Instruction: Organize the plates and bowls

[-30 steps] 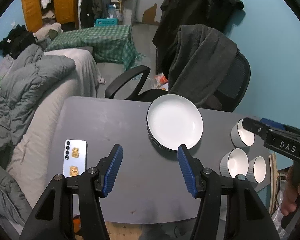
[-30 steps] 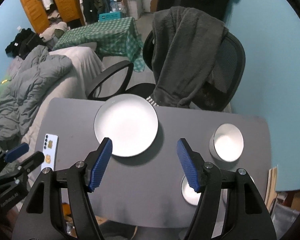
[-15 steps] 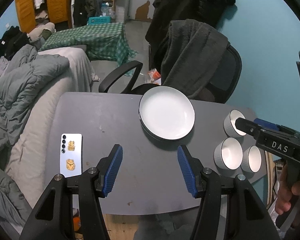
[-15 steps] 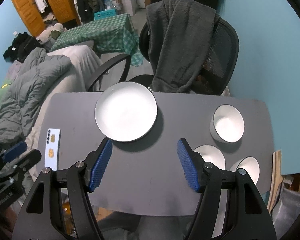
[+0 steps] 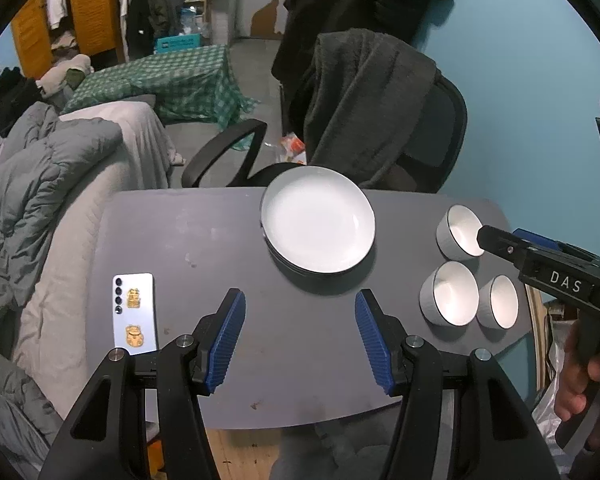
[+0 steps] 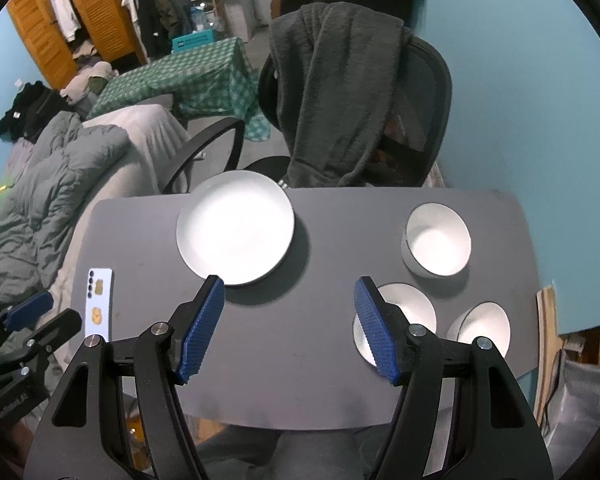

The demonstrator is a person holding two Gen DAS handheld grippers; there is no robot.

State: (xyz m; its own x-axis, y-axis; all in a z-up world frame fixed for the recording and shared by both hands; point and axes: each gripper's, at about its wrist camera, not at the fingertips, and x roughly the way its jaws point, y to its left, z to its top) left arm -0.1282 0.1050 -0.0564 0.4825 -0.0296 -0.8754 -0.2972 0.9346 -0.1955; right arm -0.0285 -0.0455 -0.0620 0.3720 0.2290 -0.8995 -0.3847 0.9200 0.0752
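Note:
A stack of white plates (image 5: 318,224) (image 6: 235,227) sits at the far middle of the grey table (image 5: 204,248) (image 6: 300,340). Three white bowls stand on the right: a far one (image 5: 459,232) (image 6: 437,241), a near left one (image 5: 449,299) (image 6: 412,308), a near right one (image 5: 498,301) (image 6: 483,329). My left gripper (image 5: 300,338) is open and empty, high above the table's near middle. My right gripper (image 6: 290,326) is open and empty, high above the near edge; it also shows in the left wrist view (image 5: 500,240) by the bowls.
A white phone (image 5: 135,313) (image 6: 98,303) lies at the table's left. An office chair draped with a dark robe (image 5: 364,112) (image 6: 340,92) stands behind the table. A bed with grey bedding (image 5: 40,184) runs along the left.
Both grippers have risen and drawn back from the table; more of the table and all three bowls now show. Nothing on the table has moved.

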